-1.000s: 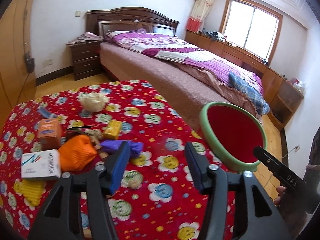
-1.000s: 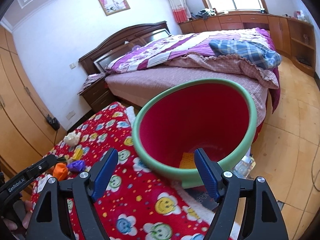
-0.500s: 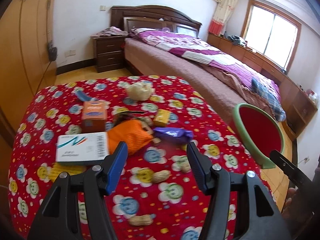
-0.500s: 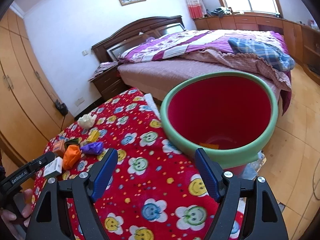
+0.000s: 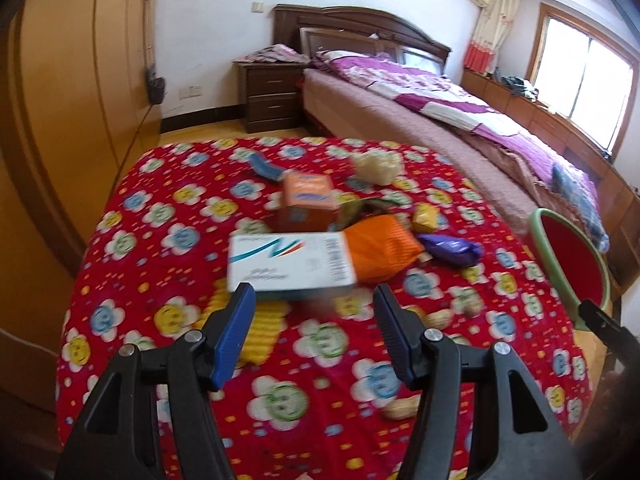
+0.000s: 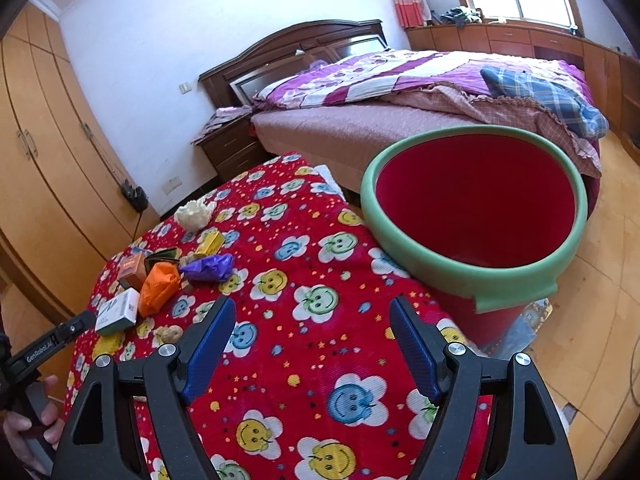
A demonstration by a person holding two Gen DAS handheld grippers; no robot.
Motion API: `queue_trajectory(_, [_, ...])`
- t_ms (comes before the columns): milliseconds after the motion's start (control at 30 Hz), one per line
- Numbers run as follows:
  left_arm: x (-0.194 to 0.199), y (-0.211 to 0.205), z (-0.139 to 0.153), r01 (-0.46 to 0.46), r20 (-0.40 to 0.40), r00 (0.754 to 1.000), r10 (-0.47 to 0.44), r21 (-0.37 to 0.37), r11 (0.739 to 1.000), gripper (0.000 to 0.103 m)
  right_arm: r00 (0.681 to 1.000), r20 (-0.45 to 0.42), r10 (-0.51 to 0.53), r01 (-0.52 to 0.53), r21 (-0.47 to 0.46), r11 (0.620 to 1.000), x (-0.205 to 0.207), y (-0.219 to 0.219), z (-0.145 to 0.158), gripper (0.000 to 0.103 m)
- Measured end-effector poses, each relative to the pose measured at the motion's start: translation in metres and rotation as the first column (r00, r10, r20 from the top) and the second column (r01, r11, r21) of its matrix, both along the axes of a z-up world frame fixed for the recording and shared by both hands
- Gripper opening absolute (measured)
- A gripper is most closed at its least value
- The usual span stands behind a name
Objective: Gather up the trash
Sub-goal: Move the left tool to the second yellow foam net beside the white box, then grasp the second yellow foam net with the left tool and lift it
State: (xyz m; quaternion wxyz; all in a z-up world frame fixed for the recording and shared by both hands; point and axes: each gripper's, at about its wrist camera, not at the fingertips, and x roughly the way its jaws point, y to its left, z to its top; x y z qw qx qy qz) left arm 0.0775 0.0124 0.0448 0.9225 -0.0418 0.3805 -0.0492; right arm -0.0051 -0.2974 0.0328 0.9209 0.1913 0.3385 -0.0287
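Observation:
Trash lies on a table under a red flowered cloth point(image 5: 168, 248). A white carton point(image 5: 290, 262) lies just beyond my left gripper point(image 5: 314, 302), which stands open with nothing between its fingers. Behind the carton are an orange bag point(image 5: 378, 250), an orange box point(image 5: 308, 200), a purple wrapper point(image 5: 452, 249), a small yellow packet point(image 5: 426, 216) and a crumpled white wad point(image 5: 376, 166). The red bin with a green rim point(image 6: 476, 276) stands off the table's right edge. My right gripper point(image 6: 312, 320) hangs open over bare cloth point(image 6: 304, 352) beside the bin, empty.
A yellow ribbed piece point(image 5: 260, 320) and several peanuts point(image 5: 440, 318) lie on the cloth near my left gripper. A bed point(image 6: 400, 96) and a nightstand point(image 5: 272, 96) stand behind the table, wardrobes point(image 6: 48, 152) at the left. A hand point(image 6: 28, 424) holds the left gripper's handle.
My left gripper has swung left from the bin side of the table to the white carton. In the right wrist view the bin has slid right and more of the table shows.

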Motion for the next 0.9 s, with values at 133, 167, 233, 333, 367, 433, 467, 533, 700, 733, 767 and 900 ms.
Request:
queue_trajectory(133, [0.001, 0.014, -0.013, -0.033, -0.028, 0.999, 0.033, 0.029, 0.999, 0.061, 1.000, -0.012, 0.013, -0.013, -0.006, 1.000, 0.003, 0.006, -0.005, 0.080])
queue_trajectory(167, [0.002, 0.017, -0.016, -0.040, -0.035, 0.999, 0.041, 0.034, 0.999, 0.061, 1.000, -0.014, 0.016, -0.016, -0.007, 1.000, 0.003, 0.007, -0.006, 0.080])
queue_trajectory(233, [0.003, 0.021, -0.021, -0.050, -0.044, 0.998, 0.051, 0.032, 0.998, 0.061, 1.000, -0.017, 0.023, -0.024, -0.008, 1.000, 0.005, 0.010, -0.008, 0.080])
queue_trajectory(333, [0.007, 0.027, -0.027, -0.062, -0.055, 0.996, 0.063, 0.031, 0.998, 0.061, 0.999, -0.022, 0.033, -0.033, -0.008, 0.999, 0.006, 0.014, -0.011, 0.080])
queue_trajectory(367, [0.008, 0.028, -0.029, -0.064, -0.057, 0.996, 0.065, 0.032, 0.997, 0.061, 0.999, -0.026, 0.036, -0.036, -0.007, 0.999, 0.007, 0.015, -0.012, 0.080])
queue_trajectory(433, [0.013, 0.029, -0.034, -0.061, -0.065, 0.996, 0.063, 0.034, 0.998, 0.061, 0.999, -0.030, 0.042, -0.042, -0.004, 0.999, 0.009, 0.017, -0.014, 0.080])
queue_trajectory(467, [0.016, 0.029, -0.037, -0.058, -0.074, 0.995, 0.060, 0.037, 0.998, 0.061, 0.998, -0.034, 0.045, -0.045, 0.000, 0.999, 0.010, 0.018, -0.015, 0.080])
queue_trajectory(533, [0.021, 0.027, -0.042, -0.058, -0.085, 0.994, 0.061, 0.041, 0.997, 0.061, 0.998, -0.041, 0.050, -0.049, 0.007, 0.999, 0.011, 0.020, -0.016, 0.080])
queue_trajectory(700, [0.032, 0.026, -0.047, -0.069, -0.080, 0.994, 0.075, 0.080, 0.994, 0.061, 0.997, -0.049, 0.053, -0.053, 0.001, 0.999, 0.013, 0.025, -0.018, 0.082])
queue_trajectory(733, [0.034, 0.027, -0.048, -0.077, -0.081, 0.993, 0.084, 0.089, 0.993, 0.061, 0.998, -0.044, 0.050, -0.051, -0.009, 0.999, 0.012, 0.026, -0.017, 0.082])
queue_trajectory(767, [0.036, 0.029, -0.050, -0.088, -0.091, 0.991, 0.096, 0.090, 0.992, 0.061, 0.998, -0.041, 0.047, -0.047, -0.020, 0.999, 0.012, 0.028, -0.017, 0.083])
queue_trajectory(900, [0.040, 0.039, -0.056, -0.119, -0.114, 0.986, 0.125, 0.058, 0.991, 0.061, 0.998, -0.043, 0.050, -0.053, -0.069, 0.996, 0.015, 0.038, -0.017, 0.083])
